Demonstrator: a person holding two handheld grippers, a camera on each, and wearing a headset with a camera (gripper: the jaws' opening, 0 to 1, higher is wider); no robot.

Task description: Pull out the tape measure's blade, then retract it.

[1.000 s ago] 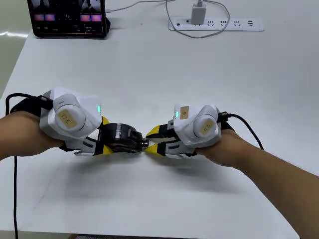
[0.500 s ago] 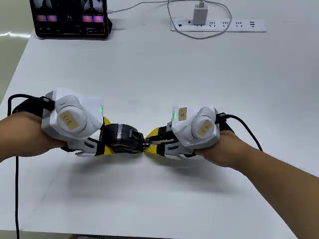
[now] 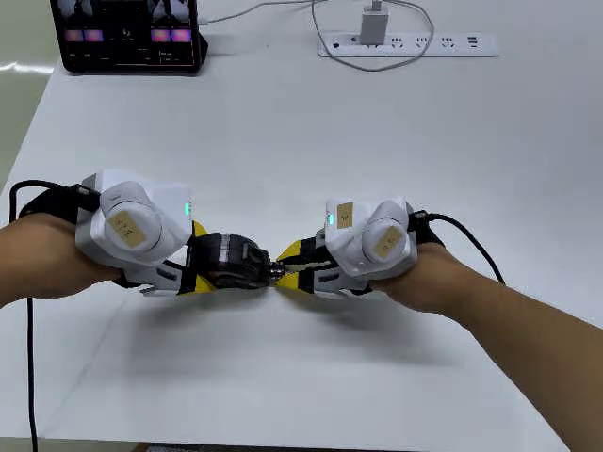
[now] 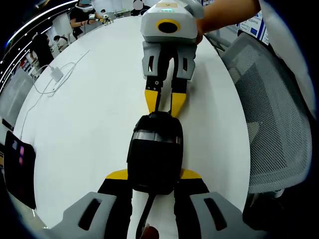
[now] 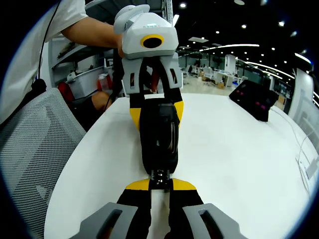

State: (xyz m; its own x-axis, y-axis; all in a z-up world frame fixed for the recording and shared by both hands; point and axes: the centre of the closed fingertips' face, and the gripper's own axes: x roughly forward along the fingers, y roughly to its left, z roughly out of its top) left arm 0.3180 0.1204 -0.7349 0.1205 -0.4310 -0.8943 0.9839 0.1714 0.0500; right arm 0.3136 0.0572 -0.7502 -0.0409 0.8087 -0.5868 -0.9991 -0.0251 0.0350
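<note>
While the left gripper (image 3: pixel 198 256) clamps the black tape measure (image 3: pixel 229 260), the right gripper (image 3: pixel 285 266) pinches its blade tip (image 5: pixel 159 177).

Left tool (image 3: pixel 194 257) clamped on tape measure (image 3: pixel 229 260); right tool (image 3: pixel 285 267) pinched on its hook; tools facing.

In the right gripper view the hook (image 5: pixel 159 176) is partly covered by the jaw tips of the right gripper (image 5: pixel 159 186), and the far end of the tape (image 5: pixel 158 134) is masked by the left gripper (image 5: pixel 155 114). In the left gripper view the tape's near end is hidden between the jaws. In the head view the hook is buried in the right gripper, so the length of blade drawn cannot be told. The tablet (image 3: pixel 127 38) is cut by the top edge, its screen too small to be read, as are the labels (image 3: pixel 123 224) on the grippers. A cable (image 3: pixel 29 377) is cut by the bottom edge.
</note>
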